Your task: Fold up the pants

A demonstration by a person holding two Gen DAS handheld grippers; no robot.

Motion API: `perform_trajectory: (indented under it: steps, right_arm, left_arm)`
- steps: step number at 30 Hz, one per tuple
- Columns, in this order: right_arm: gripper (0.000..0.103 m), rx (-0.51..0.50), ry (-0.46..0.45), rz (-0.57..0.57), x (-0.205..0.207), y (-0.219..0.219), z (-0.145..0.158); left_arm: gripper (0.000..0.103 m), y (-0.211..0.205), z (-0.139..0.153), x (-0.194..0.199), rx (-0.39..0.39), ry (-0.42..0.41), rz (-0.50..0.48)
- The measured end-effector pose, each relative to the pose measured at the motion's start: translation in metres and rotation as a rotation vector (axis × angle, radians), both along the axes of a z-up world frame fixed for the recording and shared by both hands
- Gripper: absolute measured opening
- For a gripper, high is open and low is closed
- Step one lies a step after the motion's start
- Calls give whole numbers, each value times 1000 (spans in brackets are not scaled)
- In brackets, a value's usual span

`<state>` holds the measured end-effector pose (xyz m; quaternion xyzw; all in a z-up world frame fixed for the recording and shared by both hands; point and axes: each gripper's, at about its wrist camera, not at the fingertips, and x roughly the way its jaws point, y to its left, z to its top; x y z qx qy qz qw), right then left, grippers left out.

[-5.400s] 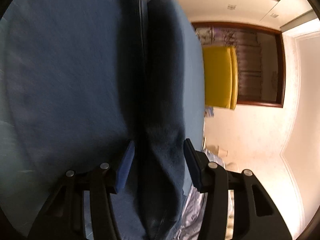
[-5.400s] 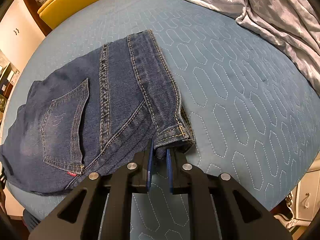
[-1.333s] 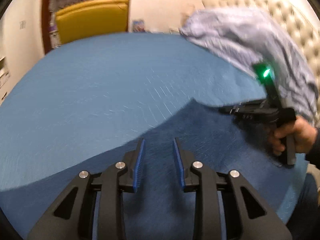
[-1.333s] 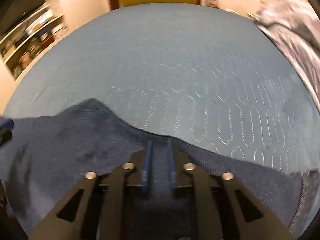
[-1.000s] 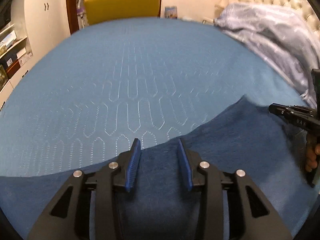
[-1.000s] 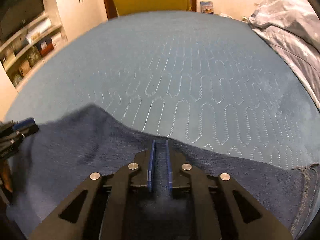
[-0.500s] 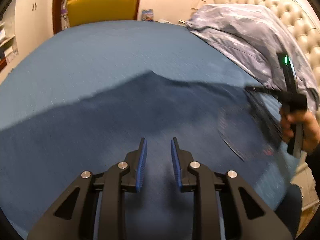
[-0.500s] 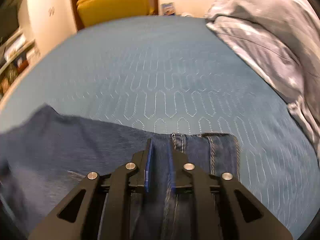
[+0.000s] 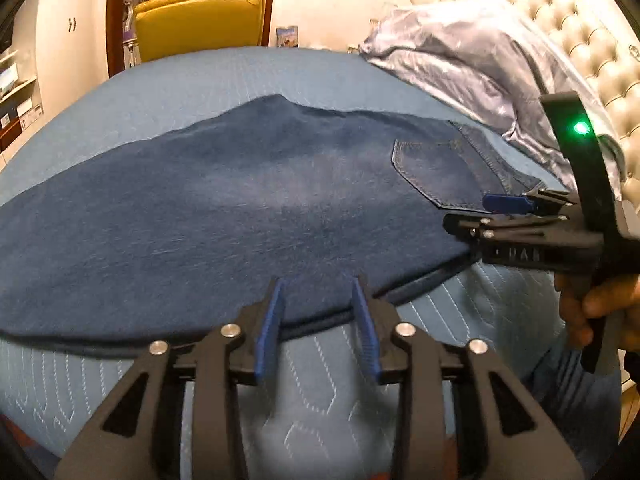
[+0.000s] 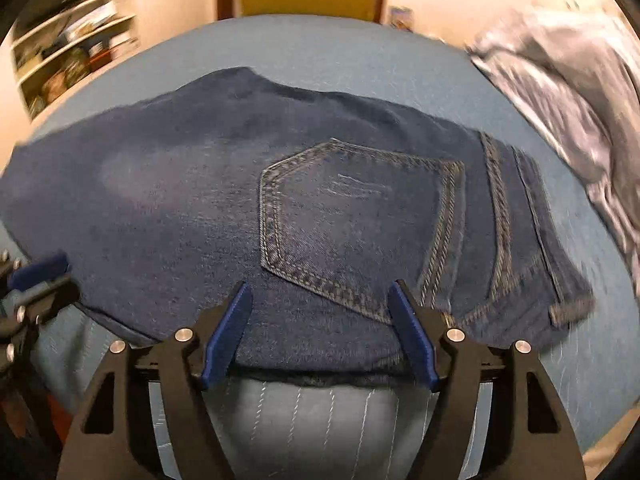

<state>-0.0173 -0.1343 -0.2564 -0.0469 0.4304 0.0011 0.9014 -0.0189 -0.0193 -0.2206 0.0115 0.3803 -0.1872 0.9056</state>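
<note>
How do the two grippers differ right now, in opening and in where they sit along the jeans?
The right gripper gapes wider than the left gripper. The right sits at the jeans near the back pocket; the left sits at plain denim further down the leg. Both are open, holding nothing, at the near edge.

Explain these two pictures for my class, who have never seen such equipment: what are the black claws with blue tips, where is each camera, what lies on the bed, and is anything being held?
No robot here: a person holds a hand-operated two-finger gripper in each hand, and each carries a wide-angle camera looking along its fingers. One picture is from the left gripper, the other from the right gripper. Dark blue jeans lie spread on a quilted blue bed cover, back pocket facing up. A crumpled grey blanket sits at the far right, with a yellow chair beyond the bed. Both grippers are open at the jeans' near edge, holding nothing. The left view also shows the person's right hand.
</note>
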Motion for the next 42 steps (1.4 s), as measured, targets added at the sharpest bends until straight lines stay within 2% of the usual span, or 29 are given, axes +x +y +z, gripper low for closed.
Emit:
perform_trajectory:
  steps: [3,5,7,9,10,11,12,14,16,19,24,25,27,28,29,30,31,32,34,35,37,39,41,42]
  right_arm:
    - [68,-64,-12,4,-8,9,5]
    - [68,-36,-39,31,-17,17,15]
    - [69,18,-21,68,-25,25,18]
    - [68,-8,-17,75,-30,31,11]
    - [68,-23,16,71,-26,28,2]
    - [63,-12,43,67,-23,25,-5]
    - [63,9,35,66,-23,19,-5]
    - [56,-13,35,85,-26,20,-4]
    - [52,-26,40,97,-28,19,-3]
    - [49,11,39,87,-31,11,-2]
    - [50,90,11,50,-42,3,11]
    - [52,111,-10,42,-43,1,18]
    - [57,157,-54,38,-42,0,30]
    - [66,170,-72,37,-40,1,35]
    - [72,175,-89,38,-37,3,39]
    - [72,173,-103,42,-32,5,41]
    - [72,149,-116,36,-27,8,42]
    - [72,127,-130,22,-24,10,42]
    - [72,126,-133,-7,-16,9,36]
    - [72,126,-100,-18,-10,8,28]
    - [72,117,-49,-20,-2,8,11]
    - [73,78,-23,-26,-3,11,-3]
    - [74,24,-57,-20,-13,16,-5]
    - [74,19,-58,-22,-15,16,-5]
  left_arm:
    - [42,8,0,-8,-33,-13,10]
    - [42,7,3,-11,-40,-31,3]
    - [42,-5,6,-16,13,-72,-42]
    - [42,-18,8,-19,62,-110,-94]
    - [42,-24,6,-20,78,-116,-111]
    - [42,-32,4,-20,104,-126,-132]
    - [42,-43,0,-20,138,-135,-169]
    - [42,-56,-6,-20,178,-149,-206]
    - [38,-63,-10,-17,186,-146,-218]
    - [30,-65,-13,-11,199,-145,-206]
    - [8,-62,-11,-14,213,-138,-225]
    - [2,-62,-9,-17,213,-139,-230]
    - [0,-62,-9,-22,218,-138,-242]
    - [0,-61,-12,-22,202,-115,-253]
    - [0,-57,-12,-21,178,-94,-237]
    - [1,-52,-9,-21,154,-91,-220]
    - [2,-40,2,-23,98,-96,-191]
    - [9,-32,9,-24,68,-102,-167]
    - [21,0,26,-21,17,-118,-47]
    - [22,18,32,-18,2,-127,27]
    - [22,52,31,-5,4,-113,160]
    - [22,78,17,7,40,-55,230]
    - [22,93,-1,10,74,11,253]
    - [22,98,-4,6,54,5,239]
